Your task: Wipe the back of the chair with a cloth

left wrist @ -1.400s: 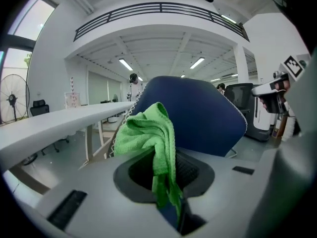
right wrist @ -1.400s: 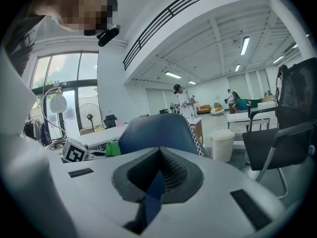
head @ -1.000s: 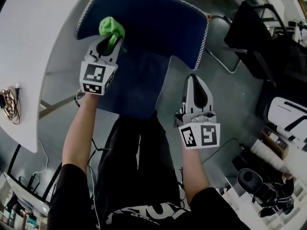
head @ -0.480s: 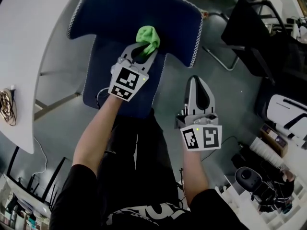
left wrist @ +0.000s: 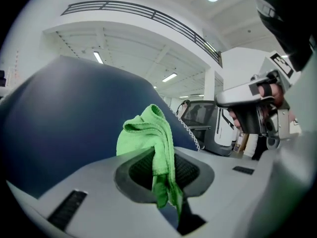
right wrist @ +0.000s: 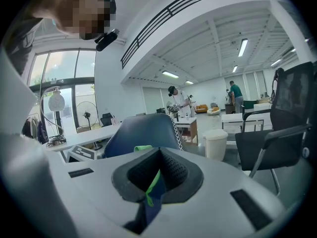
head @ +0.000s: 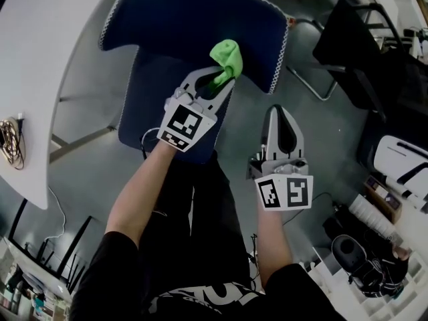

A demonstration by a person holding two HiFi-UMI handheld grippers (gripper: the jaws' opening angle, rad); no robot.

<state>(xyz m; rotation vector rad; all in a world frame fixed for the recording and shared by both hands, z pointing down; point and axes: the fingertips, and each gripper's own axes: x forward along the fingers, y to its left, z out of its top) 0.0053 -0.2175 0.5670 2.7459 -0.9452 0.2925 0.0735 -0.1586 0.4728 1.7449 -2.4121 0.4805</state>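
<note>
The blue chair back [head: 187, 19] with white edge stitching fills the top of the head view. A bright green cloth [head: 227, 57] is pressed against its lower right part. My left gripper [head: 223, 73] is shut on the cloth, which bunches up past the jaws [left wrist: 148, 138] against the blue chair back [left wrist: 64, 118]. My right gripper [head: 279, 112] is shut with nothing in it, to the right of the chair and below its right corner. The right gripper view shows the chair [right wrist: 141, 130] ahead with a bit of the green cloth [right wrist: 143, 147] at its lower edge.
A white table [head: 40, 59] curves along the left, with a coil of cables [head: 12, 142] on it. A black office chair [head: 361, 52] stands at the right, a white bin [right wrist: 216, 143] behind the blue chair. Equipment clutters the floor at lower right [head: 361, 246].
My left gripper has swept the green cloth from the upper left of the chair back across to its lower right part. The right gripper has hardly moved.
</note>
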